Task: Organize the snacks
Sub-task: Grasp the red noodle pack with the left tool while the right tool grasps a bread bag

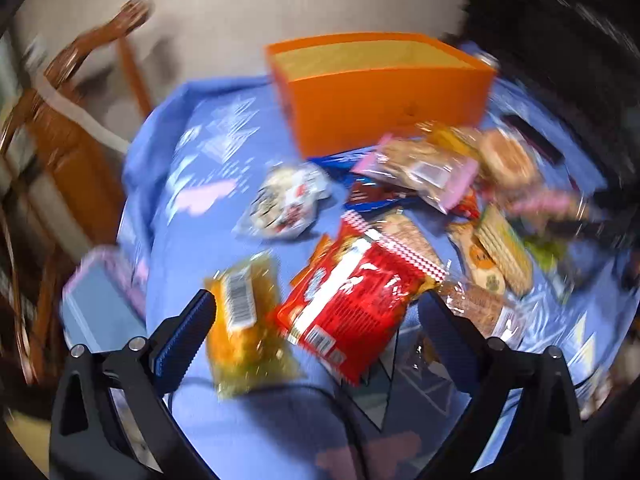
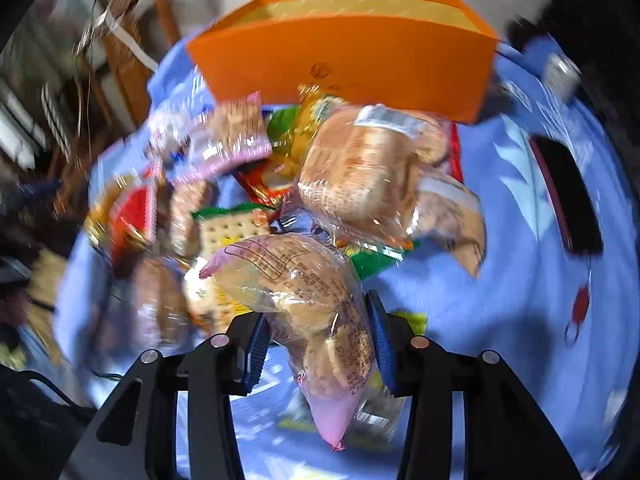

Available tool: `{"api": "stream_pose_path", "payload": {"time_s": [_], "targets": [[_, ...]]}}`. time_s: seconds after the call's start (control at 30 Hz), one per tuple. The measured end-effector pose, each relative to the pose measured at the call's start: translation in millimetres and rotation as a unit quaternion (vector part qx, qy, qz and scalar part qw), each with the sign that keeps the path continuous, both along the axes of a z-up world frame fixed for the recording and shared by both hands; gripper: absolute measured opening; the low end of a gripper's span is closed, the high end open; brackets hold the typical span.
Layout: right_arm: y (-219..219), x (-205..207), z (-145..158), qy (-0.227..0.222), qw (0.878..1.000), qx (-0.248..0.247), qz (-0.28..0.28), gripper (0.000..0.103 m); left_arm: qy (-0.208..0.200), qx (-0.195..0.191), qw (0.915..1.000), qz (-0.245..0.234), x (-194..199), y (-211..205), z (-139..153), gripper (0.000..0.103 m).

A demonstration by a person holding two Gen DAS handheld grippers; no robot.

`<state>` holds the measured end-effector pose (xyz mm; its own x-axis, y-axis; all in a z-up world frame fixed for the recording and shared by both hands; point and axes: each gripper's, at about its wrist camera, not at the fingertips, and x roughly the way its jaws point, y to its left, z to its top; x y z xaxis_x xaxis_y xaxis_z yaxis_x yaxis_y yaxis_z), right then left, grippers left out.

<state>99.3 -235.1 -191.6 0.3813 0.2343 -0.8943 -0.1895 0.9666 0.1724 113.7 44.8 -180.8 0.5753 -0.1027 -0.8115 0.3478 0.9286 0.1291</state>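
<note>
An open orange box (image 1: pixel 384 100) stands at the far side of a blue cloth, also in the right wrist view (image 2: pixel 344 64). A heap of snack packs lies in front of it. My left gripper (image 1: pixel 320 304) is open and empty above a red snack bag (image 1: pixel 348 304) and a yellow pack (image 1: pixel 248 320). My right gripper (image 2: pixel 320 344) is shut on a pink-edged clear bread pack (image 2: pixel 304 288), held above the cloth. A larger bread bag (image 2: pixel 372 172) lies beyond it.
A blue cloth (image 1: pixel 192 240) covers the table. A wooden chair (image 1: pixel 68 128) stands at the left. A black phone-like slab (image 2: pixel 568 196) lies at the right. A pink-framed item (image 1: pixel 100 300) sits at the cloth's left edge.
</note>
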Motion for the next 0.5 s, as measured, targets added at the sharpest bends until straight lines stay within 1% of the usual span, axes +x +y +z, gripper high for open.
{"api": "stream_pose_path", "payload": {"time_s": [0.07,0.1,0.17,0.2,0.27,0.33,0.43,0.5], "targets": [[-3,-7,7,0.0,1.0,0.022,-0.018,0.046,-0.022,0.029,0.9981,-0.05,-1,-15,-11,0.099],[-3,-10,10,-0.002,0.999,0.03,-0.023,0.046,-0.035,0.05,0.9949,-0.08,-1,-25,-19,0.099],[-6,-15,13,-0.003,0.999,0.041,-0.03,0.046,-0.044,0.077,0.9887,-0.121,-1,-37,-33,0.099],[-7,-15,14,0.0,0.998,0.049,-0.035,0.046,-0.048,0.095,0.984,-0.143,0,-43,-42,0.099],[-10,-17,16,0.0,0.997,0.056,-0.043,0.046,-0.043,0.113,0.9778,-0.171,3,-49,-57,0.099],[-6,-18,18,0.001,0.997,0.06,-0.047,0.046,-0.036,0.122,0.9729,-0.193,9,-52,-68,0.099],[-6,-13,21,0.007,0.997,0.067,-0.047,0.046,-0.017,0.104,0.9713,-0.213,20,-50,-75,0.099],[-5,-9,21,0.013,0.996,0.071,-0.046,0.046,0.003,0.094,0.9699,-0.225,31,-45,-78,0.099]]}}
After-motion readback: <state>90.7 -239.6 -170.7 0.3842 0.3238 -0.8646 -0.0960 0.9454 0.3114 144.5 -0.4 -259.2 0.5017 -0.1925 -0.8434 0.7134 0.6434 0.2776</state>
